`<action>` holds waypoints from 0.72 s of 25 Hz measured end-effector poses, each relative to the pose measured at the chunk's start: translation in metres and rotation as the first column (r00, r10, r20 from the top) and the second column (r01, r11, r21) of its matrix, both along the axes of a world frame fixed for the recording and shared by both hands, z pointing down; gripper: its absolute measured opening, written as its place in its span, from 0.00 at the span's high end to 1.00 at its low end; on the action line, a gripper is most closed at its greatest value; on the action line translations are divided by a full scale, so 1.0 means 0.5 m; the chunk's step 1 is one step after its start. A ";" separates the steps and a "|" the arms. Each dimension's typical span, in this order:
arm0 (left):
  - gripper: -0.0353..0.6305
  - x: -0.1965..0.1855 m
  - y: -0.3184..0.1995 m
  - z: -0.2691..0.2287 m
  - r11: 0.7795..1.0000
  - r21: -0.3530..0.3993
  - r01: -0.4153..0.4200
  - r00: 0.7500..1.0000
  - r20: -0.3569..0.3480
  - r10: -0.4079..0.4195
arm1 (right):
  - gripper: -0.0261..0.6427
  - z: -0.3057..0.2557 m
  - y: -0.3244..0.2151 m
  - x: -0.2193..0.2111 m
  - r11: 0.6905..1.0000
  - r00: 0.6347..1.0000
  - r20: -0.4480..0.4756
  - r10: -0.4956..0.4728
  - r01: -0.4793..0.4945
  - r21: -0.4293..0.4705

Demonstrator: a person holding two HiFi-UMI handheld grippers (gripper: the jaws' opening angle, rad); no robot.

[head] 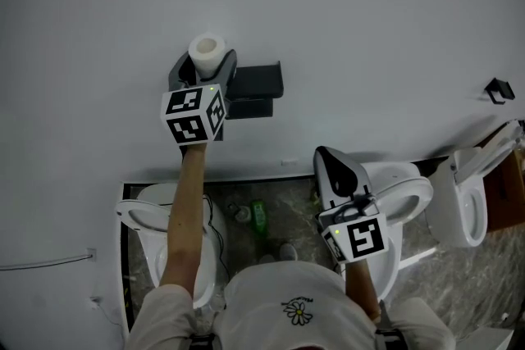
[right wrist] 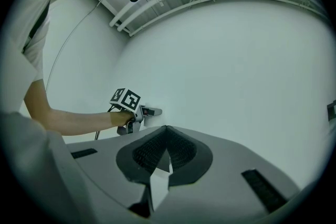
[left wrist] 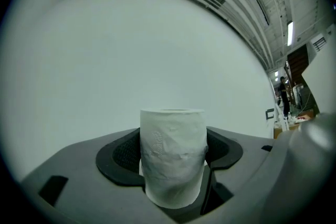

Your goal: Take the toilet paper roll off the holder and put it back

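The white toilet paper roll (head: pixel 207 52) stands upright between the jaws of my left gripper (head: pixel 205 68), just left of the black holder (head: pixel 256 83) on the white wall. In the left gripper view the roll (left wrist: pixel 172 157) fills the gap and both pads press its sides; the left gripper (left wrist: pixel 173 147) is shut on it. My right gripper (head: pixel 328 156) hangs lower and to the right, away from the wall. Its jaws (right wrist: pixel 167 136) meet at the tips with nothing between them. The right gripper view also shows the left gripper (right wrist: pixel 127 106) by the holder (right wrist: pixel 152 111).
Below me are a white toilet (head: pixel 139 217) on the left, a second toilet (head: pixel 408 194) under the right gripper and a third toilet (head: pixel 464 209) further right. A green bottle (head: pixel 258 217) lies on the floor. A small black hook (head: pixel 498 90) sits on the wall at right.
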State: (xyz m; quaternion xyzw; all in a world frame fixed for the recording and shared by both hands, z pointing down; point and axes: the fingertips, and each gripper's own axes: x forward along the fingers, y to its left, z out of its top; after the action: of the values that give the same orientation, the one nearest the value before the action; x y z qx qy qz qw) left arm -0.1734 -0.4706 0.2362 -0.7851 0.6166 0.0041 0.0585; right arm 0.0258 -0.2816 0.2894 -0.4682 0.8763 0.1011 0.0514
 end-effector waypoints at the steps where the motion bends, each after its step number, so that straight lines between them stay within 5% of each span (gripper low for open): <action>1: 0.43 0.003 0.009 -0.016 1.000 0.020 -0.004 1.000 0.004 0.004 | 0.95 -0.003 0.002 -0.001 1.000 1.000 -0.002 -0.003 0.003 0.006; 8: 0.43 0.019 0.111 -0.136 0.987 0.155 -0.034 0.999 -0.002 0.034 | 0.95 -0.040 0.021 -0.006 0.998 1.000 0.001 -0.013 0.013 0.064; 18: 0.43 0.043 0.331 -0.222 0.935 0.328 -0.137 0.989 -0.009 0.148 | 0.95 -0.068 0.077 -0.035 0.992 0.998 0.030 -0.052 0.048 0.116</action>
State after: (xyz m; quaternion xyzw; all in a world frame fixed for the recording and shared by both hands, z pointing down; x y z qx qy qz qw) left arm -0.1518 -0.3053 0.1250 -0.8072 0.5496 0.1232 0.1768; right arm 0.0085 -0.2432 0.2554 -0.4439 0.8796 0.1423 0.0953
